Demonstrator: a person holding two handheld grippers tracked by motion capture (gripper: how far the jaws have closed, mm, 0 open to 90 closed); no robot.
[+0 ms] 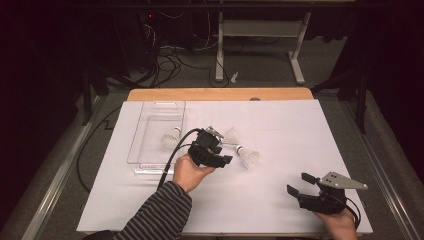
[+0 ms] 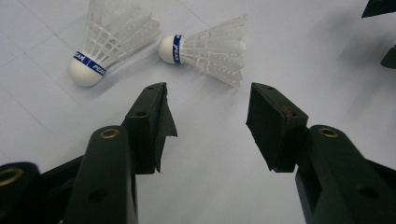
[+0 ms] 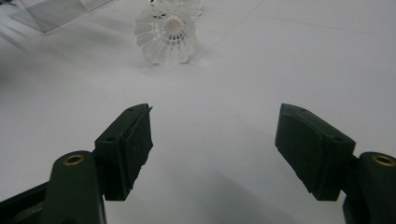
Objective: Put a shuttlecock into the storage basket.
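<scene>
Two white shuttlecocks lie on the white sheet near its middle: one farther back, one nearer. A third shuttlecock lies inside the clear tray. My left gripper, held by a hand with a striped sleeve, sits just left of the two loose ones. In the left gripper view the left gripper stands open with bare sheet between its jaws, both shuttlecocks lying just beyond the tips. My right gripper rests at the front right; the right gripper is open and holds nothing, a shuttlecock far ahead.
The clear tray stands at the sheet's back left, its corner visible in the right gripper view. A wooden table edge runs behind the sheet. Cables and a desk frame lie on the floor beyond. Dark jaws of the other gripper show far right.
</scene>
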